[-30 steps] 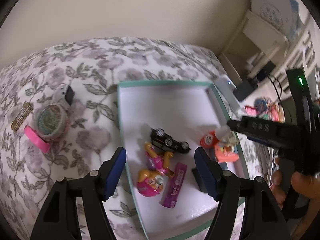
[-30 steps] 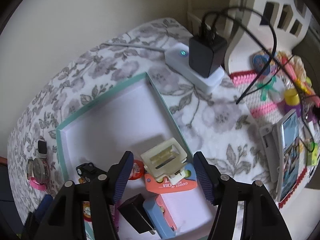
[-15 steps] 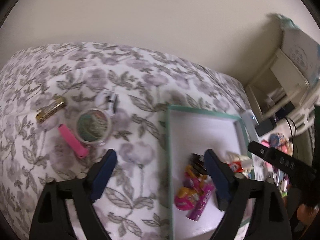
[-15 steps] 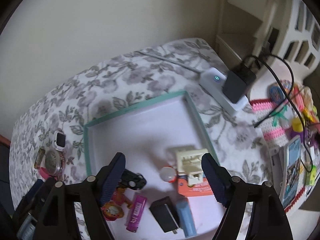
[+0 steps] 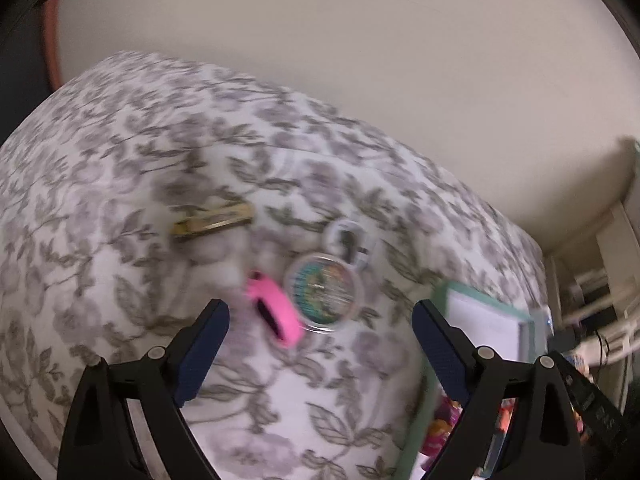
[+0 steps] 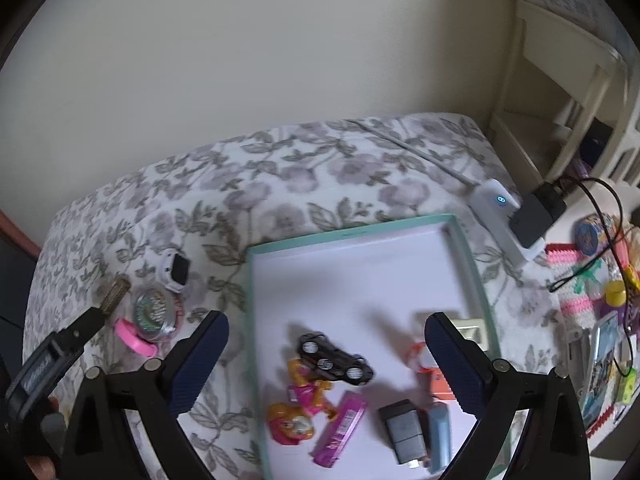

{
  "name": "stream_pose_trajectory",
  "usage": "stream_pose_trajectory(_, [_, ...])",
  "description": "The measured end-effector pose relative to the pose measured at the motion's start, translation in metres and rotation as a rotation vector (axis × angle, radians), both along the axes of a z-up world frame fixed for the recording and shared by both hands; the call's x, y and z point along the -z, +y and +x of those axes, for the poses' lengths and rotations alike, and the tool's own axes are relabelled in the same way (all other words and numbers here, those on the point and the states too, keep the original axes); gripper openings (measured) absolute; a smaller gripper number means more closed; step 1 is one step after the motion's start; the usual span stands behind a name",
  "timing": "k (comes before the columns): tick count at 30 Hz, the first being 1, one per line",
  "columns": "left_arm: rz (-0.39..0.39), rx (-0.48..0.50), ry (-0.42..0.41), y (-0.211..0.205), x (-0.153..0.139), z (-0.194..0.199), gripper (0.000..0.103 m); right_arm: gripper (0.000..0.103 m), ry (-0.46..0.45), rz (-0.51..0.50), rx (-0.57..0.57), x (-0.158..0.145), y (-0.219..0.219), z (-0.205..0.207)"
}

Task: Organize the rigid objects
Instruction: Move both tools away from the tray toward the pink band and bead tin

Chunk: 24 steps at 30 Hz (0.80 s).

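The left gripper was seen with its jaws spread wide, having just been opening, nothing between them, above a pink clip and round tin on the floral cloth. The right gripper, likewise just opened wide and empty, was held over the teal-rimmed tray, where a toy car and pink doll lay.

A matt floral cloth is covering the bench, and on it a mint-edged tray is showing a smooth, matt white floor like card. At nine o'clock of the tray, a round tin is gleaming like metal beside a glossy pink plastic piece and a brassy, shiny bar. Inside the tray, a black toy car is looking like glossy plastic.
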<state>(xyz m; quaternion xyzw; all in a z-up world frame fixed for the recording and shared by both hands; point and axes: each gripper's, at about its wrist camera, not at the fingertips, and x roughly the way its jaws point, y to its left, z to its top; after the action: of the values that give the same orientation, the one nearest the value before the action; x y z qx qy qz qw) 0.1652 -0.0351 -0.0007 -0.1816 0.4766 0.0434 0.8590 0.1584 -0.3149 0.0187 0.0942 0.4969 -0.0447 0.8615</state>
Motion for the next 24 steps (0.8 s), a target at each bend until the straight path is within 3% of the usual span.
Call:
stream_pose_trajectory(6, [0.029,-0.115,0.002,0.04,-0.002,-0.003,0.094,0.1,-0.013,0.005,-0.073,-0.005,0.035,0.005])
stream_pose_trajectory(8, [0.039,-0.142,0.004,0.052,-0.002,-0.004,0.1,0.1,-0.011,0.004,-0.099,-0.004,0.047,0.006])
stream_pose_trajectory(16, [0.028,-0.219,0.009,0.088,0.0,-0.007,0.101,0.1,0.008,-0.007,-0.19,0.005,0.091,0.007])
stream_pose_trajectory(24, [0.029,-0.275,0.008,0.113,0.004,-0.012,0.101,0.1,-0.001,0.048,-0.256,0.015,0.124,0.011])
